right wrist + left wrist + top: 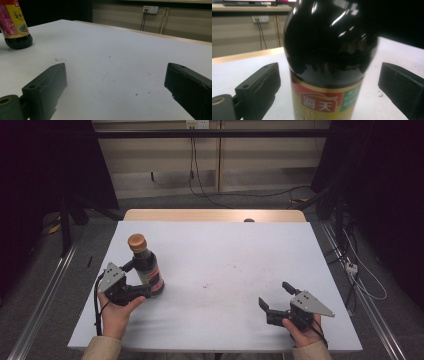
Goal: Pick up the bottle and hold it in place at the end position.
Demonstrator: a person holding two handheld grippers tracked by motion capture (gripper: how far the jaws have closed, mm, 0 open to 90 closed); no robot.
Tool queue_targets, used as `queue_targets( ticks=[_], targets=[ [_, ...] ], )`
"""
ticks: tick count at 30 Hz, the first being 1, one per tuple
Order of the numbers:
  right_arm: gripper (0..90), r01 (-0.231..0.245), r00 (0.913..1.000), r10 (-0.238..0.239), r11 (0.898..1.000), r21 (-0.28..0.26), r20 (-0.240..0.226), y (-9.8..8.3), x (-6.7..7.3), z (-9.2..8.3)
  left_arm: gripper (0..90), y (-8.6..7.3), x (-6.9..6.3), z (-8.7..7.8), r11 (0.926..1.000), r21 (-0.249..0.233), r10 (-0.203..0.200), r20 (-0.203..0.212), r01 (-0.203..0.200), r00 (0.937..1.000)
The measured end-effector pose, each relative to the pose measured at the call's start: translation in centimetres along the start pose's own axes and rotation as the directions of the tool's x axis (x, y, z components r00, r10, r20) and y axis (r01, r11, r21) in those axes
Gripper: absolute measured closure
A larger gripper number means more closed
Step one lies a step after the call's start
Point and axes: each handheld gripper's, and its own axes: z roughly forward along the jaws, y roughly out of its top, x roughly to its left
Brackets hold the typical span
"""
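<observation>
standing upright on the left part of the white table (225,255): a dark sauce bottle (146,266) with an orange-brown cap (136,241) and a yellow and red label (322,101). left gripper (141,279) sits at the bottle's lower body, held by the person's left hand (116,312). in the left gripper view its jaws stand spread, one on each side of the bottle, a strip of table showing between each jaw and the glass; no contact seen. right gripper (274,296) rests low over the right front of the table, well apart from the bottle, in the right hand (303,335). its jaws are spread wide with bare table between them. in the right gripper view the bottle's base (18,41) shows far off at upper left. small dark specks (206,285) mark the table's middle.
</observation>
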Motion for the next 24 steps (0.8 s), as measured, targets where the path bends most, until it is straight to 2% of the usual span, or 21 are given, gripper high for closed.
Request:
queue_targets(
  ticks=[7, 10, 14, 20, 24],
  targets=[
    [3.9, 0.002, 1.0000, -0.002, 1.000, 0.000, 0.002, -0.02, -0.03, -0.02, 6.3, -0.06, 0.21, 0.35, 0.9999, -0.002, -0.010, -0.018, 0.010, 0.9998],
    [4.2, 0.002, 1.0000, -0.002, 1.000, 0.001, 0.003, -0.03, -0.04, -0.02, 8.7, -0.01, 0.39, 0.40, 0.9996, -0.015, -0.023, -0.003, 0.023, 0.9997],
    [4.5, 0.000, 1.0000, 0.000, 1.000, 0.001, 0.002, -0.01, -0.07, -0.05, 10.9, -0.02, 0.45, 0.44, 0.9999, -0.008, -0.007, -0.010, 0.007, 0.9999],
    [4.9, -0.001, 1.0000, 0.001, 1.000, 0.002, -0.001, -0.01, -0.08, -0.04, 10.5, -0.07, 0.83, 0.68, 0.9995, -0.020, -0.026, -0.013, 0.025, 0.9996],
    [5.0, -0.003, 1.0000, 0.003, 1.000, 0.003, 0.003, -0.03, -0.11, -0.05, 11.8, -0.10, 0.80, 0.95, 0.9995, -0.028, -0.014, -0.008, 0.014, 0.9999]
  ],
)
